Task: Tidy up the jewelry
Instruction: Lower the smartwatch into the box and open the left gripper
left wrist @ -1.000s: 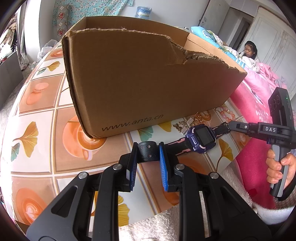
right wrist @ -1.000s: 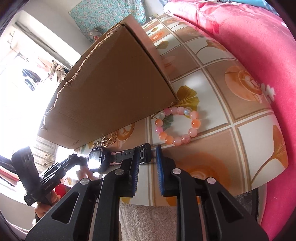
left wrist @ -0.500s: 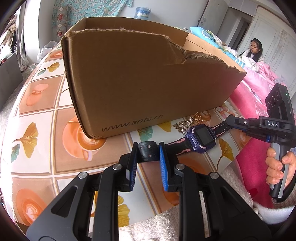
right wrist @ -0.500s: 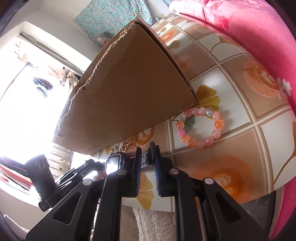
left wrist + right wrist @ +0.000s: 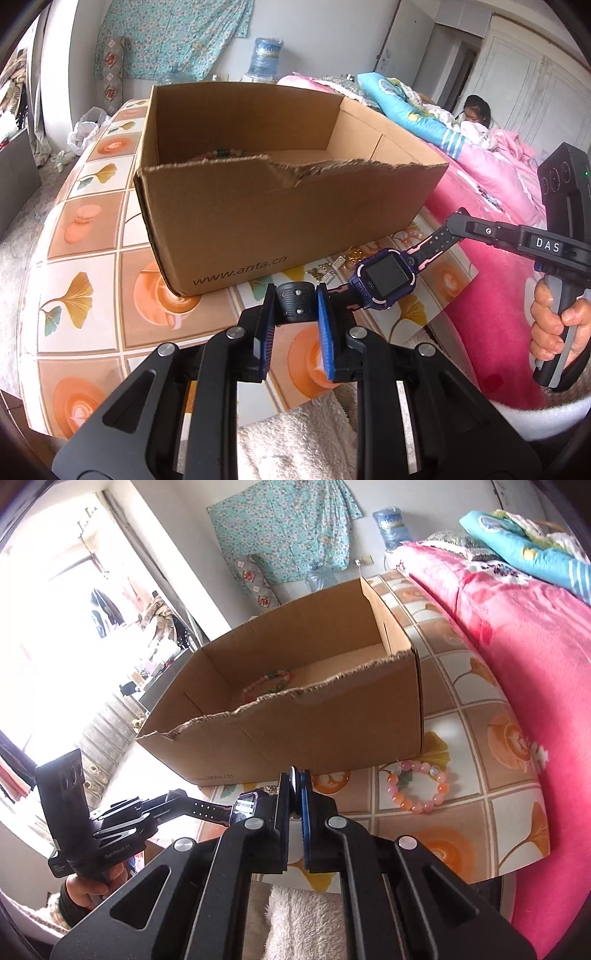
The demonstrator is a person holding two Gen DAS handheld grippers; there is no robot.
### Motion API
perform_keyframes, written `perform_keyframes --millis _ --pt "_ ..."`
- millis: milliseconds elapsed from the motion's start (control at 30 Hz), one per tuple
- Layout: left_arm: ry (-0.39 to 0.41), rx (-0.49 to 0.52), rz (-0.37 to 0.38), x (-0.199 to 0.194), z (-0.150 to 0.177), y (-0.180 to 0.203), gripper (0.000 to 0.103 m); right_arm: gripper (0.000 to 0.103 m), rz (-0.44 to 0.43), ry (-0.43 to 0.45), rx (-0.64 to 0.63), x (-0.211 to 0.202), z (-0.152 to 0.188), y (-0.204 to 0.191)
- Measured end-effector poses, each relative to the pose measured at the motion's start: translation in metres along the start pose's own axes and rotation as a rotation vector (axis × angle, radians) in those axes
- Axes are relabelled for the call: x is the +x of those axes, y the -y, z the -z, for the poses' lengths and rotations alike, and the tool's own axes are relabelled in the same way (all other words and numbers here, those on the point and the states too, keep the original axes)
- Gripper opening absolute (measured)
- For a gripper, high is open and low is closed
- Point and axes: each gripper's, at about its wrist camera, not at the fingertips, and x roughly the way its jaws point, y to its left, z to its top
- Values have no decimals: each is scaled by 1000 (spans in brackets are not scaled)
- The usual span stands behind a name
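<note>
A purple smartwatch (image 5: 384, 278) with a black and pink strap hangs in the air between my two grippers, in front of the open cardboard box (image 5: 280, 221). My left gripper (image 5: 295, 308) is shut on one strap end. My right gripper (image 5: 295, 781) is shut on the other strap end; it also shows in the left wrist view (image 5: 456, 225). The watch body (image 5: 245, 806) shows in the right wrist view. A beaded necklace (image 5: 267, 683) lies inside the box (image 5: 332, 716). A pink bead bracelet (image 5: 417, 786) and small gold pieces (image 5: 332, 264) lie on the table.
The table (image 5: 81, 258) has a tiled cloth with leaf and cup prints. A pink bed (image 5: 517, 627) runs along its right side. A person (image 5: 474, 114) sits at the back right. A white fleece sleeve (image 5: 295, 443) lies below my grippers.
Both grippers have lifted the watch higher. The box's inside now shows over its torn front rim.
</note>
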Motion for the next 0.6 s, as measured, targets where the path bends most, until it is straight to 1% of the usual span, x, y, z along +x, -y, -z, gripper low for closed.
perform_keyframes --millis 67,167,267,333,400,433,467,500,567,600 --pt "20 3 33 -15 -6 6 20 6 -4 19 -27 -15 -7 -9" --pt "87 33 83 -46 -26 17 20 6 -10 74 -104 -41 -27 -25" --pt "132 72 93 -65 -61 22 20 6 -28 119 -173 -54 -60 -35" --pt "128 64 113 -66 -89 19 20 6 -57 121 -191 -51 -88 -35" --pt "92 36 136 -56 -118 9 20 6 -53 91 -201 -33 -118 -32" --pt "64 27 138 -46 -131 3 20 5 -60 60 -195 -20 -133 -28" --pt "27 17 126 -33 -143 -2 20 6 -60 23 -190 -5 -146 -25" --pt "-14 3 114 -19 -155 -7 20 6 -47 -13 -188 11 -157 -22" --pt "-100 -23 116 12 -175 -19 20 6 -16 -84 -184 44 -177 -15" --pt "-141 -26 101 29 -183 -24 20 6 -2 -116 -190 60 -184 -13"
